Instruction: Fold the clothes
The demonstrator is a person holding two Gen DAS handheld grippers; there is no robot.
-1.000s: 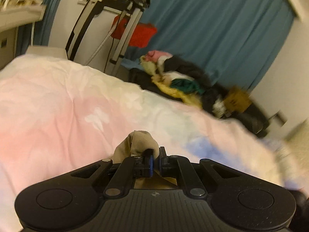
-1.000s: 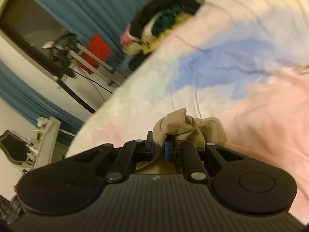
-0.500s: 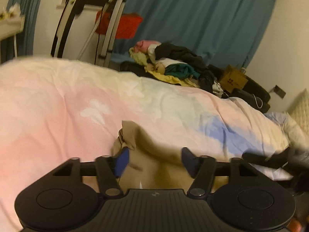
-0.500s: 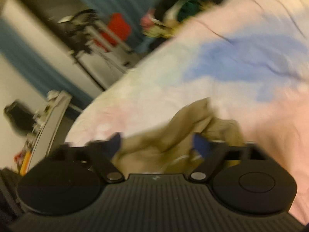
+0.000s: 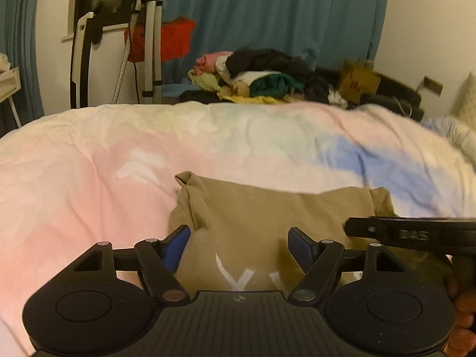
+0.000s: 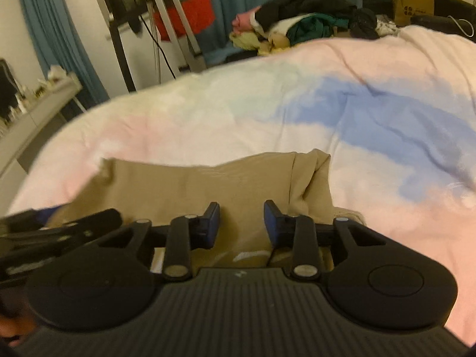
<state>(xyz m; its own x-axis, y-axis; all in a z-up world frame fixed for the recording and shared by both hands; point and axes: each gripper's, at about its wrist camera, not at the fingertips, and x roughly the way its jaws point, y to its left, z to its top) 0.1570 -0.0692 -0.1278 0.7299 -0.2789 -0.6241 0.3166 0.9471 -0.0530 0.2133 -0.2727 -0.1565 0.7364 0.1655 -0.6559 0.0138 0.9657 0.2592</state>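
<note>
Pastel bedding, a duvet (image 5: 89,178) blotched pink, white and blue, fills both wrist views and serves as the folding surface. Nearest the cameras lies the tan garment (image 5: 253,217), spread flat on the duvet with white lettering showing at its near edge; its far edge runs roughly straight, and a loose flap bunches at each end.

Over its left part hovers the left gripper (image 5: 239,245), blue pads spread wide and opening further, cloth beneath them but nothing pinched. Over the right part sits the right gripper (image 6: 241,223), its jaws narrower and closing, the fabric lying below the gap and not yet pressed between the pads. Each tool shows as a dark bar at the edge of the other's view.

Farther off, beyond the bed, a heap of unfolded clothes (image 5: 267,80) rests against a teal curtain (image 5: 267,15), with a brown paper bag (image 6: 412,1) and a metal stand (image 5: 148,44) nearby.

By my reading, one fold has just been laid and released. Next comes a fresh grip on an edge or the bunched corners, low enough to catch every layer, for another fold.
</note>
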